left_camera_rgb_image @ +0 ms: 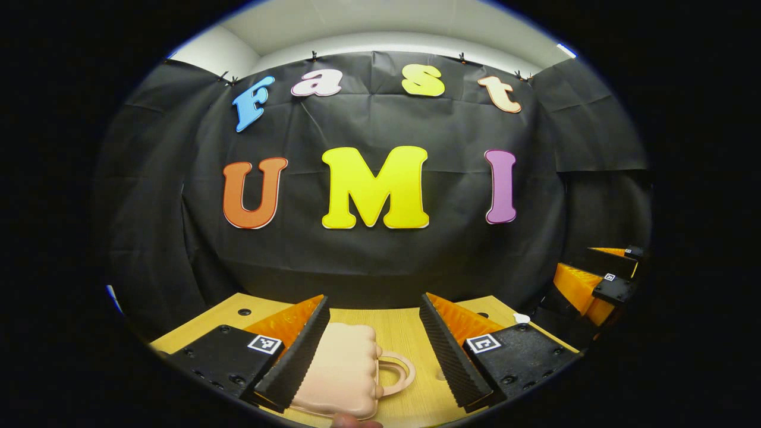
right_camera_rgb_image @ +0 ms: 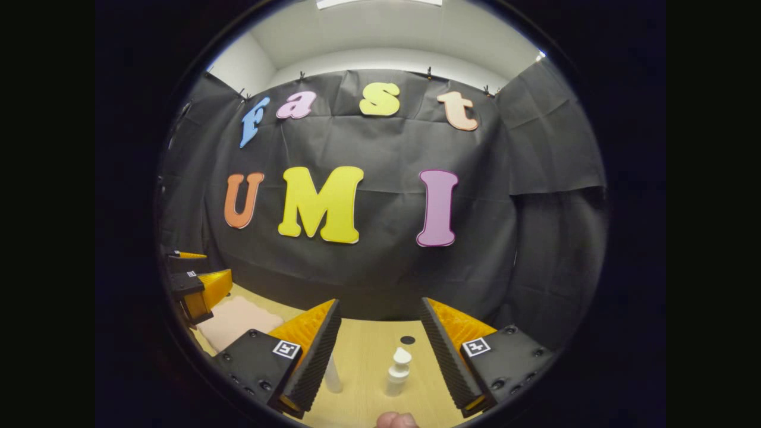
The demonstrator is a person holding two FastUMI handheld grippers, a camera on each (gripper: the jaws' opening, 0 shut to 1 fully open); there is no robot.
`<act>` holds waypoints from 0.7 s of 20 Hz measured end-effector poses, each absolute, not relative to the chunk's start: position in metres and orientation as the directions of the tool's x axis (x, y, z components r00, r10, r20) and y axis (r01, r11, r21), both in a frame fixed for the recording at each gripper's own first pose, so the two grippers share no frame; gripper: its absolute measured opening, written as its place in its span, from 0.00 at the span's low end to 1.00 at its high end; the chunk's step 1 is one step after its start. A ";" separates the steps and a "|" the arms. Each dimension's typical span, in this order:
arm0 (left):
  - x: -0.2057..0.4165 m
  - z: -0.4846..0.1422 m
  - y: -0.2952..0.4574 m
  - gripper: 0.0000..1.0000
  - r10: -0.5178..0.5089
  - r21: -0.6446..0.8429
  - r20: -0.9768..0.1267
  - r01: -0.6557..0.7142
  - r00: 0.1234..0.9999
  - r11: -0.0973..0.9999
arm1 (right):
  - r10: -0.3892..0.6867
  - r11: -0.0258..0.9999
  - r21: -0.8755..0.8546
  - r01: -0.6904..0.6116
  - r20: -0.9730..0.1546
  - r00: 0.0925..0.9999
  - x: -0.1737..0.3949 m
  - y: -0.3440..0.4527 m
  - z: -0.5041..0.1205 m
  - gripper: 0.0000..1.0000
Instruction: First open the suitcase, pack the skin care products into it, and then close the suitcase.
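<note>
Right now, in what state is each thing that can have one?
Suitcase: closed, lying flat on the table.
Pump bottle: upright, cap on, outside the suitcase.
Second bottle: upright, partly hidden by a finger.
Left gripper: open, holding nothing.
Right gripper: open, holding nothing.

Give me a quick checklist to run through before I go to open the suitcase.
1. Suitcase closed, lying flat on the table: ok.
2. Left gripper open, suitcase between its fingers: ok.
3. Handle unobstructed: ok.
4. Pump bottle upright, apart from the suitcase: ok.
5. Right gripper open, holding nothing: ok.
6. Latch or zip position: cannot tell.
</note>
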State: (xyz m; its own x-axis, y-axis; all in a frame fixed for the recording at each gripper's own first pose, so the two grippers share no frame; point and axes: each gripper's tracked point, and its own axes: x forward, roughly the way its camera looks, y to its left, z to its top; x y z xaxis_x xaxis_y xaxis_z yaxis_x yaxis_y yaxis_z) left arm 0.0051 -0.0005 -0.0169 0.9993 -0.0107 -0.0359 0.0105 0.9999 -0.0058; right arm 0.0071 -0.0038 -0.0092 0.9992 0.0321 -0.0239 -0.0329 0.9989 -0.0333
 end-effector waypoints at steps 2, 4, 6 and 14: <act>0.006 -0.021 -0.008 0.96 -0.036 0.017 -0.041 0.036 0.999 0.999 | 0.024 0.999 -0.026 -0.025 -0.034 0.999 0.009 -0.009 -0.012 0.80; 0.008 -0.031 -0.016 0.96 -0.067 0.056 -0.064 0.071 0.996 0.996 | 0.020 0.999 -0.046 -0.023 -0.048 0.999 0.012 -0.016 -0.017 0.80; 0.009 -0.047 -0.020 0.96 -0.079 0.084 -0.104 0.088 0.991 0.993 | 0.009 0.998 -0.062 -0.012 -0.043 0.999 0.015 -0.027 -0.016 0.80; 0.014 -0.137 -0.051 1.00 -0.134 0.310 -0.310 0.233 0.941 0.922 | -0.070 0.996 -0.067 0.064 -0.094 0.993 0.015 -0.079 -0.040 0.80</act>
